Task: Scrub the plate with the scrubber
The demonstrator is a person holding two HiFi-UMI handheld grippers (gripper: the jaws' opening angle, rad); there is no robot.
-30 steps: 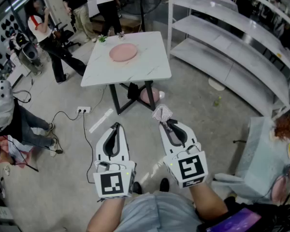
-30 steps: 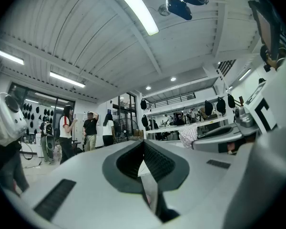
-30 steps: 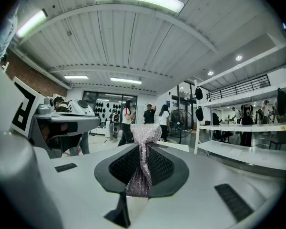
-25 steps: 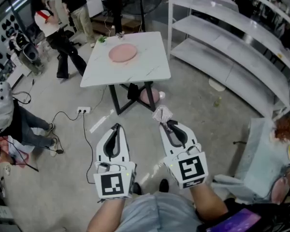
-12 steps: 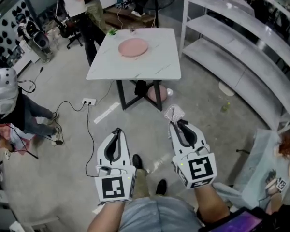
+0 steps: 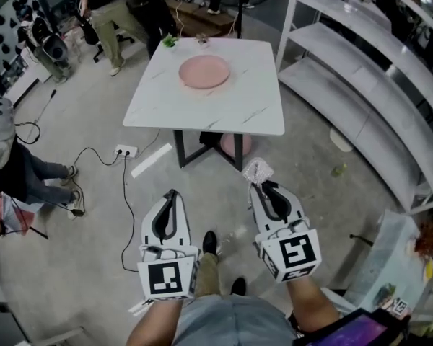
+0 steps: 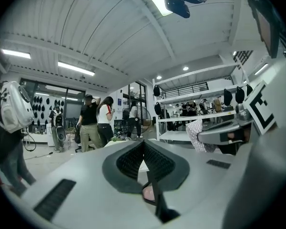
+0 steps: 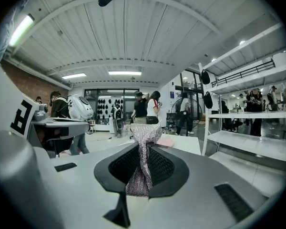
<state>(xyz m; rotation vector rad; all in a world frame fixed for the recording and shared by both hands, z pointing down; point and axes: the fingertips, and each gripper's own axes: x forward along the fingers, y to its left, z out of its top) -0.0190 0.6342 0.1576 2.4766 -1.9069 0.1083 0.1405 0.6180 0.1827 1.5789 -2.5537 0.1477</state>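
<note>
The white marble-look table [image 6: 202, 114] stands well ahead of both your grippers, out beyond their tips. The pink plate [image 6: 204, 71] lies on the far half of that tabletop. It is ahead of your right gripper [image 6: 257, 186] and a little to its left, and well apart from it. In the right gripper view the plate [image 8: 167, 141] shows far off, just to the right of the jaw tips.

Your left gripper [image 6: 171, 194] sits about level with the right one, off to its left. Its jaws are pressed together with nothing between them.

Your right gripper's jaws are clamped on the silvery mesh scrubber [image 8: 142, 163], pinching it at its middle. The scrubber's top flares out above the jaw tips and its lower end hangs below them. It is nowhere near the plate.
</note>
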